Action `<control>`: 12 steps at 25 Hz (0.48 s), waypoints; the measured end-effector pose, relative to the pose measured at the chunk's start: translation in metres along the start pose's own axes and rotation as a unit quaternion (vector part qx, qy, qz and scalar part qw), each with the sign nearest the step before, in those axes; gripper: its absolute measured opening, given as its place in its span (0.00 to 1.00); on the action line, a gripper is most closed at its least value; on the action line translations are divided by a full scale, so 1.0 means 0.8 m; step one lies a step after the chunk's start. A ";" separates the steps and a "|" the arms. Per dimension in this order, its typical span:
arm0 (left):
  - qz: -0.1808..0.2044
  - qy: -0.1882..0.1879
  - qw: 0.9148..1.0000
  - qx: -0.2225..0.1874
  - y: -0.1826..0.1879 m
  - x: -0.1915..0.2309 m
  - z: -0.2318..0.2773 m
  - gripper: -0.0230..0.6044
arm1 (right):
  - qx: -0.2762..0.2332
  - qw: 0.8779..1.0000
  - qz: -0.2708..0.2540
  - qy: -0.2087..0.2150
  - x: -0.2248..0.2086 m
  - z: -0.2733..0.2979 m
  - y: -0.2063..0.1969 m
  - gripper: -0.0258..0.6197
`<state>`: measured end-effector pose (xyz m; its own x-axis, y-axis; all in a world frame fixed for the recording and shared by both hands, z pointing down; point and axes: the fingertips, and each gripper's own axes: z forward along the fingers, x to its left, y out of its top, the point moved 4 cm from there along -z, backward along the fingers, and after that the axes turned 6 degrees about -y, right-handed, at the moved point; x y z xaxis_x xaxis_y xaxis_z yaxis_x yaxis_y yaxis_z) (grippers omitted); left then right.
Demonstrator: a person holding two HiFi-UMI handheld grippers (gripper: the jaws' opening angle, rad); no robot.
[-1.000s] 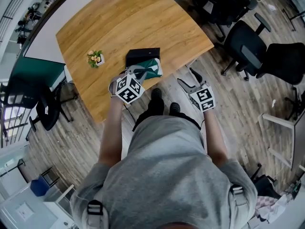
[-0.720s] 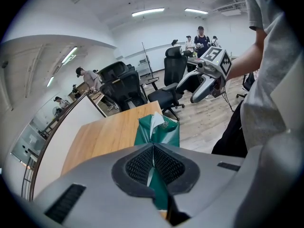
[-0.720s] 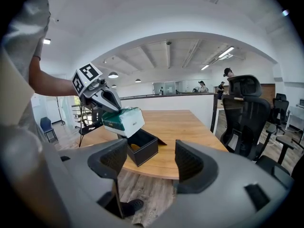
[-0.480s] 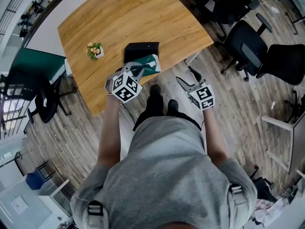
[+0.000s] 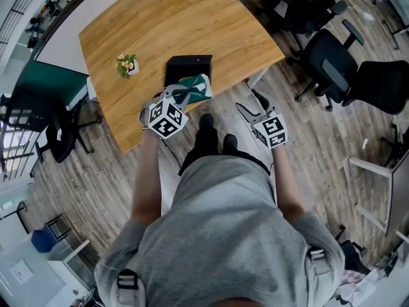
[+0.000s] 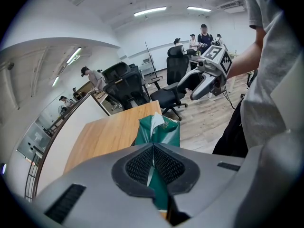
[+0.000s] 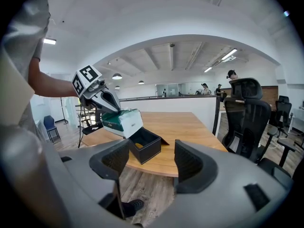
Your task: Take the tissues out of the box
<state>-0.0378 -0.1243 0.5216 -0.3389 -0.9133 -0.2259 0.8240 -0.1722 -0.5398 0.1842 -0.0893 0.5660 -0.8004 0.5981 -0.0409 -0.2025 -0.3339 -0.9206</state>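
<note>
Slippage is the chief hazard. The left gripper (image 6: 153, 161) is clamped tight on a thin fold of the green tissue pack (image 6: 159, 132). The pack hangs forward of its jaws, clear of the black box (image 7: 145, 146) and above that box's near edge. The grip takes only wrapper at one end. The pack's weight may pull the film through the pads, or the film may tear. The pack would then drop onto the box rim, or past the table edge below the gripper to the floor.

Second hazard: a low sweep could catch a pack corner on the box wall and drag the box, probably light, off the edge.

The right gripper (image 7: 152, 163) stands wide with nothing between its jaws, which have just been closing slightly. It is well apart from the pack, off to the left gripper's side, and gives no support.

Room: open office with a wood-plank floor; black office chairs (image 5: 326, 62) stand beyond the right gripper.

Surface: wooden table (image 5: 160, 24), carrying the box just ahead of the left gripper and a small flower pot (image 5: 128, 63) further off to its left.
</note>
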 end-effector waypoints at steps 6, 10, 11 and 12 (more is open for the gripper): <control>0.001 0.000 1.000 0.002 -0.003 -0.007 0.000 0.07 | -0.006 1.000 0.004 -0.007 0.001 -0.006 -0.006 0.48; 0.001 0.001 1.000 0.003 -0.002 -0.010 -0.001 0.07 | -0.008 1.000 0.010 -0.010 0.000 -0.012 -0.008 0.48; 0.001 0.002 1.000 0.002 -0.001 -0.010 -0.002 0.07 | -0.011 1.000 0.013 -0.011 -0.001 -0.012 -0.007 0.47; 0.001 0.002 1.000 0.002 -0.001 -0.010 -0.002 0.07 | -0.015 1.000 0.017 -0.013 -0.002 -0.013 -0.007 0.47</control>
<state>-0.0361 -0.1166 0.5227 -0.3392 -0.9120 -0.2308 0.8261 -0.1714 -0.5368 0.1924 -0.0807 0.5670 -0.8215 0.5668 -0.0623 -0.1587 -0.3321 -0.9298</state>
